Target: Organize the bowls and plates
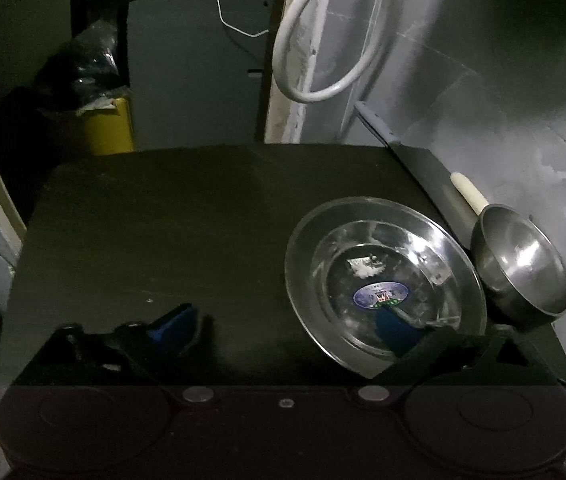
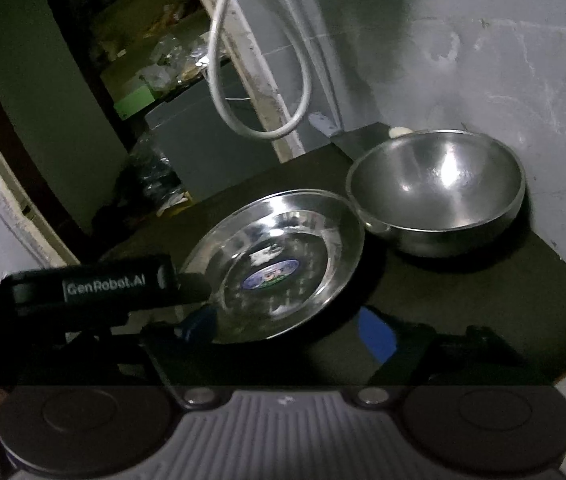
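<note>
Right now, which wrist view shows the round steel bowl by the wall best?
The right wrist view: the round steel bowl sits large near the middle, its whole rim and inside visible. In the left wrist view the same bowl is smaller, near the right edge, seen at a slant behind the flat steel plate.

Steel plate (image 2: 279,260) w/ sticker, tilted beside steel bowl (image 2: 437,192).

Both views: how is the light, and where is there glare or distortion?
Left wrist view: dim, table almost black, glare on plate, straight edges bowed by the fisheye. Right wrist view: dim too, bright highlight inside bowl, slight blur, dark corners.
</note>
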